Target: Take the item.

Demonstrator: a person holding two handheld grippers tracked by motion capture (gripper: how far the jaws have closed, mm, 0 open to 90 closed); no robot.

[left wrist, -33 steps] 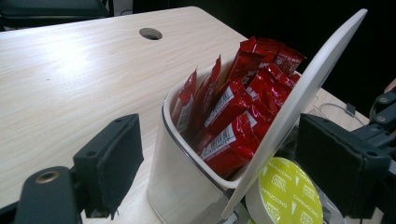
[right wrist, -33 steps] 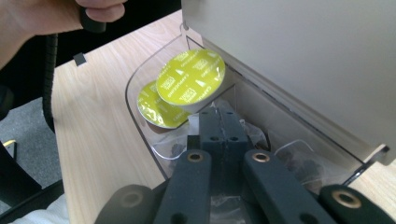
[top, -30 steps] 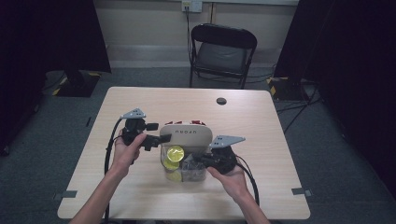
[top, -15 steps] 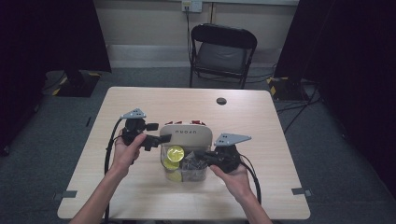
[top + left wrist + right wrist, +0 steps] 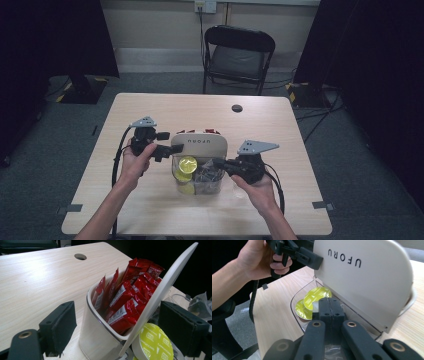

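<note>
High view: a clear plastic organizer box (image 5: 199, 176) sits mid-table, its smooth cream lid (image 5: 200, 145) raised, with glossy red sachets (image 5: 126, 297) far and round yellow-foil capsules (image 5: 186, 165) near. Left gripper (image 5: 172, 148) clamps the lid's left edge. Right gripper (image 5: 328, 305), jaws together, pinches crinkly clear film (image 5: 332, 350) over the box's near right.

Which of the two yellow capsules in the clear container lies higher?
The yellow capsule nearer the white lid lies higher, overlapping the other capsule, which sits lower near the container's rounded corner.
</note>
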